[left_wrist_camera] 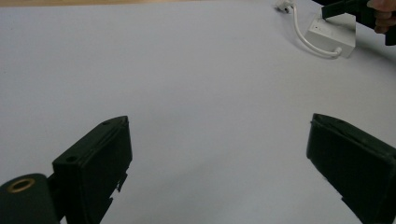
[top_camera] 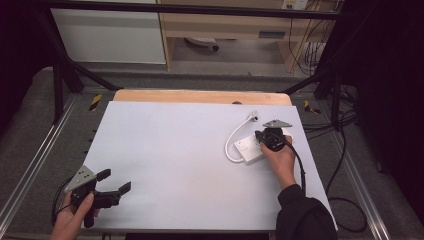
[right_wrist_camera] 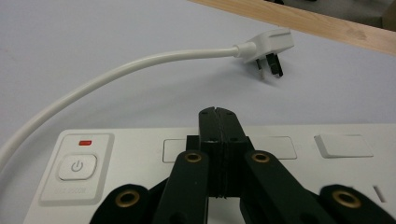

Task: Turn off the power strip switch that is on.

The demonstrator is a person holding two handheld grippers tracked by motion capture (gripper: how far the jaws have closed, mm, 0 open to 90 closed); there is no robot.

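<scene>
A white power strip lies at the right side of the desk, its cable curling to an unplugged plug near the wooden far edge. The right gripper, jaws pressed together with nothing between them, rests its tip on the strip's top beside the power button. The left gripper waits with jaws wide apart at the desk's near left corner. Judging by this, work has scarcely begun. Whether the tip presses a socket cover is hard to tell.
</scene>
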